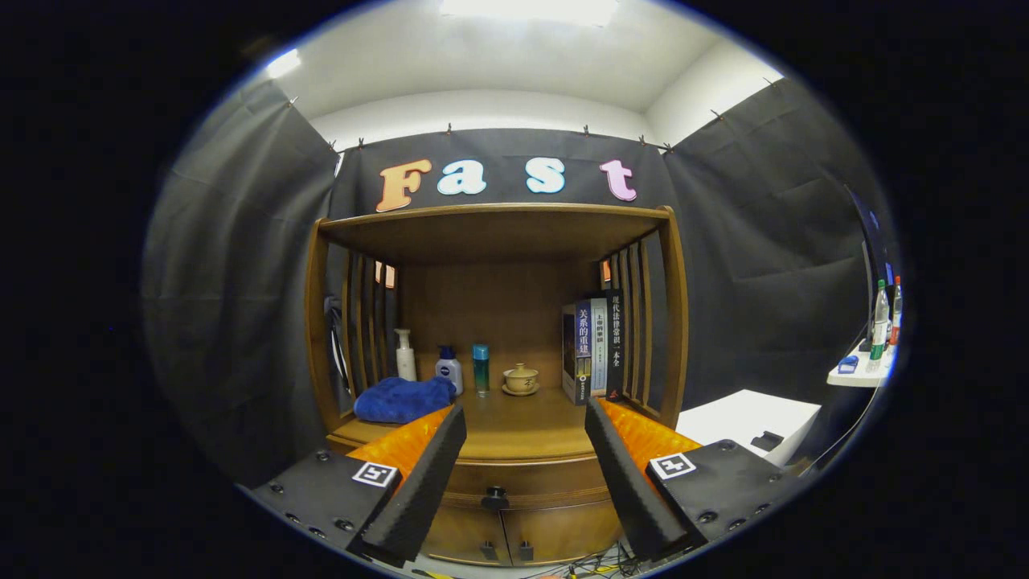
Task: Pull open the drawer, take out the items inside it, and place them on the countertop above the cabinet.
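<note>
Two fingers: claw spread wide, holding nothing
Drawer: closed, between the fingers, dark knob at its front
Bench: above the drawer, bearing blue cloth, bottles, teacup, books

Brown wooden cabinet. Blue towel at 9 o'clock on desk. Teal bottle. Beige teacup. Drawer knob black. White pump bottle.
</note>
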